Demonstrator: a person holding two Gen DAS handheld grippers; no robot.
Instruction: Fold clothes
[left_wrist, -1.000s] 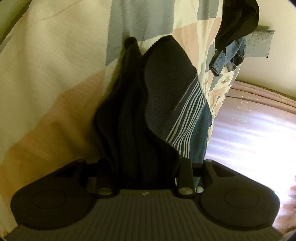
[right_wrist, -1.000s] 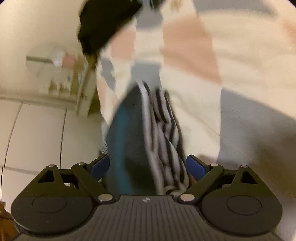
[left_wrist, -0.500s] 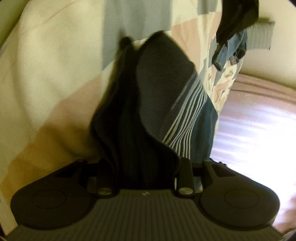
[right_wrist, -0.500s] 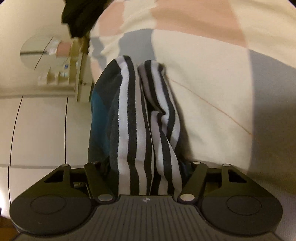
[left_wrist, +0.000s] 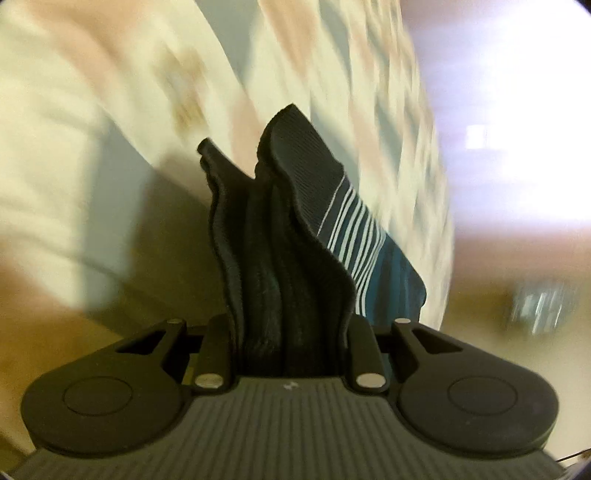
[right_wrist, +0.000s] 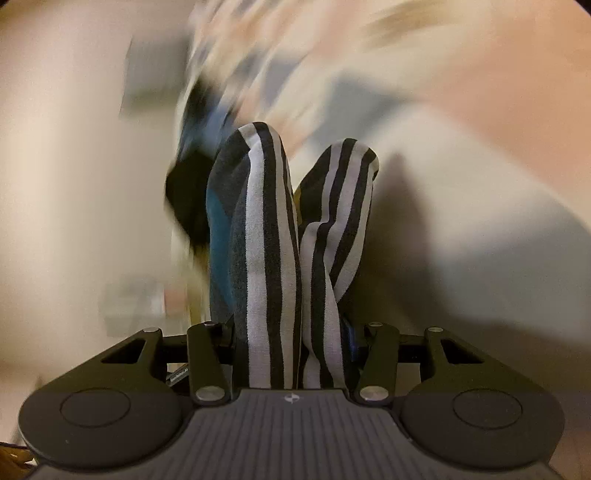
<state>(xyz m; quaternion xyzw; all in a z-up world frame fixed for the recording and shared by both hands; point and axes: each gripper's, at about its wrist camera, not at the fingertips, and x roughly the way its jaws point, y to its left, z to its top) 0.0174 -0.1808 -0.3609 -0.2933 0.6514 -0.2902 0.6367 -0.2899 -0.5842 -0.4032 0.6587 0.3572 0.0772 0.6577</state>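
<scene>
One striped garment (left_wrist: 295, 258) (right_wrist: 280, 258) — two grippers, left (left_wrist: 288, 347), right (right_wrist: 291, 350) — one patchwork bedspread (left_wrist: 92, 129).

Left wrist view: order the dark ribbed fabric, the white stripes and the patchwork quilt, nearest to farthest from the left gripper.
1. Dark ribbed fabric: bunched between the jaws of the left gripper.
2. White stripes: farther up, on the right.
3. Patchwork quilt: blurred, behind the garment.

The right hand-held gripper (right_wrist: 291, 332) is closing its jaws on a bunched fold of black-and-white striped garment (right_wrist: 273, 236) with a teal patch, over a blurred pastel patchwork bedspread (right_wrist: 461, 147).
</scene>
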